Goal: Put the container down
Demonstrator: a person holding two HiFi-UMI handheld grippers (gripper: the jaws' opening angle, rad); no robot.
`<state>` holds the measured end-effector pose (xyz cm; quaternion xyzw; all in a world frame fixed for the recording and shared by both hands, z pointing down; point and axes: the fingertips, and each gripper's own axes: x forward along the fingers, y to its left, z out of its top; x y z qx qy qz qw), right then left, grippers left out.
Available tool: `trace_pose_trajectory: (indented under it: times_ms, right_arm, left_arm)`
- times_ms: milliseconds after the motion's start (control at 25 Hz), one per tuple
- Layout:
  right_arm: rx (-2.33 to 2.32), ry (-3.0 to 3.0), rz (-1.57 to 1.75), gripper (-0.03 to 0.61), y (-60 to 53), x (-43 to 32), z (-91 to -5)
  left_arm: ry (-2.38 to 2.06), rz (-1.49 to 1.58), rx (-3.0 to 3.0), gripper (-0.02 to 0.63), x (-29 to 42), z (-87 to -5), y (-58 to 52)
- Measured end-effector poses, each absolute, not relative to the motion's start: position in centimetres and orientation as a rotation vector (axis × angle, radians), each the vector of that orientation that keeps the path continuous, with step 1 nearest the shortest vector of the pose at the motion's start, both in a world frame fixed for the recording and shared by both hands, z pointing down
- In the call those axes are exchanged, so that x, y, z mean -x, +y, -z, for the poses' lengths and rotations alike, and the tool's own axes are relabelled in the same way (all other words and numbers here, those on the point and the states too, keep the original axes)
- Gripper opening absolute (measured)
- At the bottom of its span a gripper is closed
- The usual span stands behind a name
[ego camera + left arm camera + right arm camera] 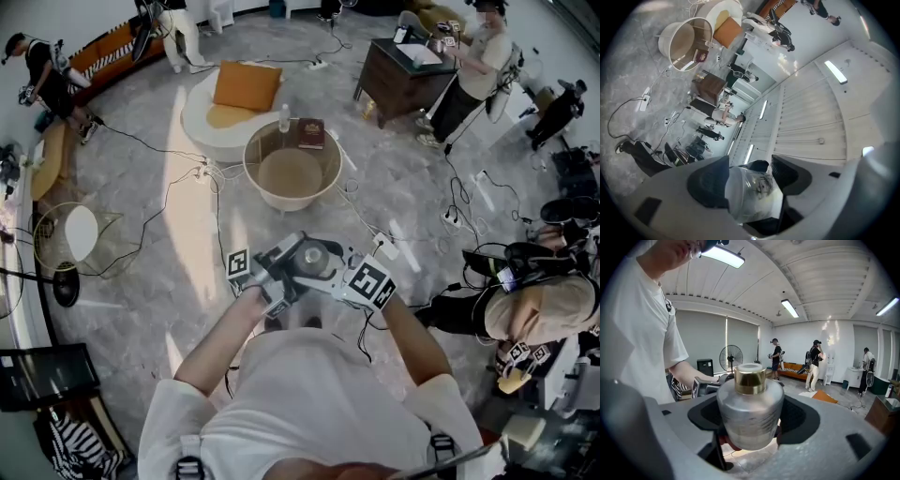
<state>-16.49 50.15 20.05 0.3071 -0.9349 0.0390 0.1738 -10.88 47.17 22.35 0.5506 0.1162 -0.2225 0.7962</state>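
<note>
A silver metal container (750, 420) with a gold neck and a white cap stands upright between the pads of my right gripper (751, 417), which is shut on its body. In the head view the container (310, 256) is held in front of the person's chest, with the right gripper (345, 274) and the left gripper (270, 274) close together on either side of it. In the left gripper view, a clear plastic piece (754, 192) fills the gap between the left gripper's (751, 183) dark pads and touches both. What that piece is I cannot tell.
A round cream tub-shaped table (328, 187) stands on the marble floor ahead, with a brown book (310, 133) and a small bottle (284, 118) on its rim. Behind it are a white seat with an orange cushion (247, 85), floor cables, a dark desk (398, 80) and several people.
</note>
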Motion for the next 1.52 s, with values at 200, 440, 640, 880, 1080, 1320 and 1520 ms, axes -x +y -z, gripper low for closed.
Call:
trace_pose_trajectory:
  times_ms: [200,440,640,880,1080,1320,1520]
  right_arm:
    - [-0.875,-2.644,-0.122,0.337,49.5,17.3,-20.2]
    - [-0.896,-2.641,-0.128,0.337,48.8,18.8,-20.6]
    - [-0.912,-2.641,-0.124,0.337,47.9,20.2,-20.5]
    - [-0.926,-2.645,-0.125,0.337,47.3,21.8,-20.9]
    - [-0.918,-2.653,-0.134,0.337,46.5,22.2,-21.3]
    - [-0.910,-2.658,-0.135,0.337,44.9,21.5,-21.8]
    - [-0.904,-2.666,-0.133,0.337,43.0,19.6,-22.3]
  left_arm:
    - [0.251,0.470,-1.176,0.268,11.7,-22.5,46.6]
    - [0.260,0.456,-1.173,0.268,13.0,-23.1,46.0]
    - [0.270,0.446,-1.173,0.267,14.4,-22.9,45.1]
    - [0.272,0.431,-1.175,0.267,16.0,-23.3,44.6]
    - [0.263,0.428,-1.169,0.267,16.5,-23.7,43.8]
    - [0.248,0.431,-1.168,0.267,16.0,-24.1,42.2]
    - [0.230,0.433,-1.168,0.268,14.3,-24.5,40.3]
